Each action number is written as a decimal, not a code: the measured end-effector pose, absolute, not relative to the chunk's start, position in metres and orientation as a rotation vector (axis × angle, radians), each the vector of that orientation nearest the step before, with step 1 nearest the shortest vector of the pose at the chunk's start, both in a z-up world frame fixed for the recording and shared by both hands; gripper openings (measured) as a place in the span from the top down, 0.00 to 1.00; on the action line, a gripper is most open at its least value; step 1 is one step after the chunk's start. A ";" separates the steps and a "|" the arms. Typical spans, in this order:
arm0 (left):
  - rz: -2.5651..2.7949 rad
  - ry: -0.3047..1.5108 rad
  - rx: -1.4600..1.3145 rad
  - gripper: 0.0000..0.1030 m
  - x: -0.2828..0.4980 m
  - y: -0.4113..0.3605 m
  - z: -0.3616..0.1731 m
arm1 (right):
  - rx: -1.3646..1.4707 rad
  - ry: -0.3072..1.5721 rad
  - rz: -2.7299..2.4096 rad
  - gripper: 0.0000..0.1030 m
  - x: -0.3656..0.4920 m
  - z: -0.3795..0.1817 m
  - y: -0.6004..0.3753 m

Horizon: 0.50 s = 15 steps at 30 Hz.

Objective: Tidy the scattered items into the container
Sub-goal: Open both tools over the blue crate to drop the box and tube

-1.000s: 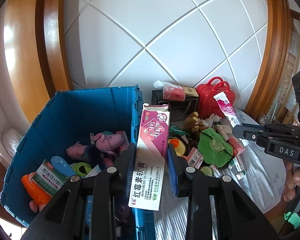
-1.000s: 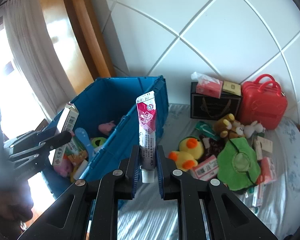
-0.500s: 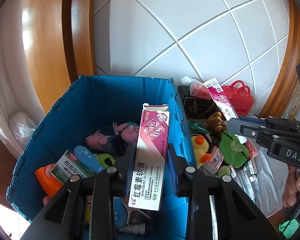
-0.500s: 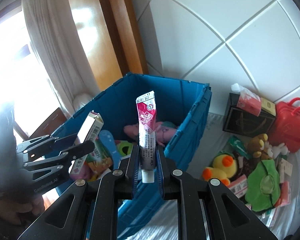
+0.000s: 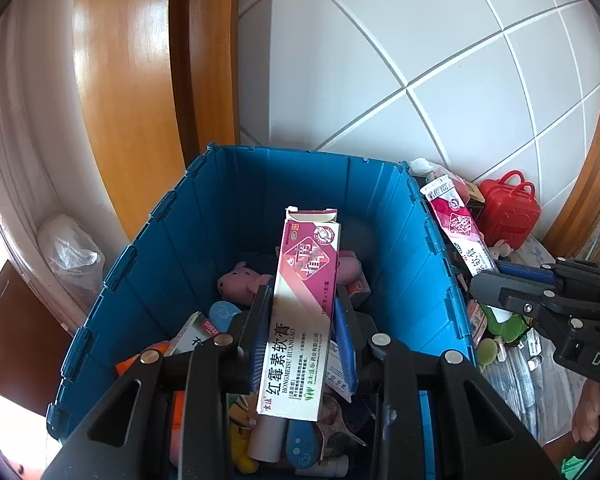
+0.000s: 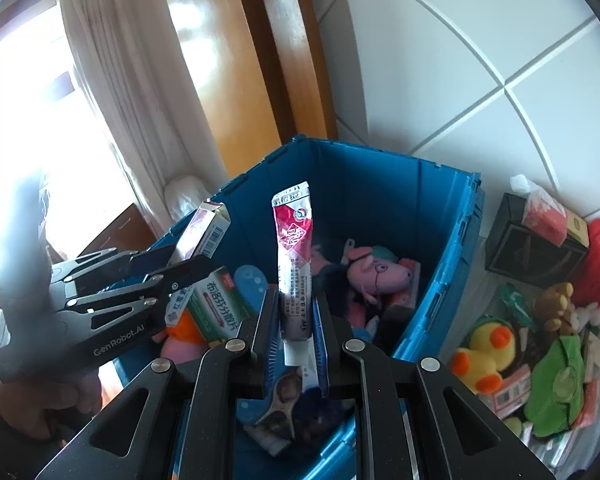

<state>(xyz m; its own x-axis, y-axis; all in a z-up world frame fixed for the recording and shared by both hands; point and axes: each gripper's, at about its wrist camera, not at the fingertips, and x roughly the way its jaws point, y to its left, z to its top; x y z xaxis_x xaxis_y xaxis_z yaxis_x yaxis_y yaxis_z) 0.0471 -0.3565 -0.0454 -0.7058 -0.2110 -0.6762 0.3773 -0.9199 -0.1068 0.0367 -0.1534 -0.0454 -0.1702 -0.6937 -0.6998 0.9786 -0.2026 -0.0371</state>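
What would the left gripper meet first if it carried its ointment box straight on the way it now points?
Probably the pile inside the blue crate, around the pink pig toy. The left gripper points down into it; depth is unclear.

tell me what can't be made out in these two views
- Bin floor, both views: covered by toys and the held box and tube.
- Loose pile, left view: mostly behind the bin wall and right gripper.
- Left gripper hand, right view: washed out by window glare.
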 end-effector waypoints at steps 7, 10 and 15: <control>-2.606 0.336 1.006 0.71 0.040 -0.376 -0.051 | 0.665 0.586 -1.703 0.85 0.041 -0.053 -0.170; -2.606 0.333 1.010 0.71 0.037 -0.381 -0.051 | 0.671 0.583 -1.713 0.85 0.039 -0.055 -0.176; -2.605 0.351 1.006 0.71 0.034 -0.390 -0.053 | 0.673 0.586 -1.717 0.85 0.041 -0.059 -0.183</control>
<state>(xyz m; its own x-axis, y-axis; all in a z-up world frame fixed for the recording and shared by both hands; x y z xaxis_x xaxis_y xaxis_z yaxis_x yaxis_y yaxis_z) 0.0340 -0.3901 -0.0527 -0.6981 -0.2107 -0.6843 0.3845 -0.9165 -0.1101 0.0408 -0.1828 -0.0589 -0.1926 -0.6860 -0.7017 0.9718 -0.2323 -0.0397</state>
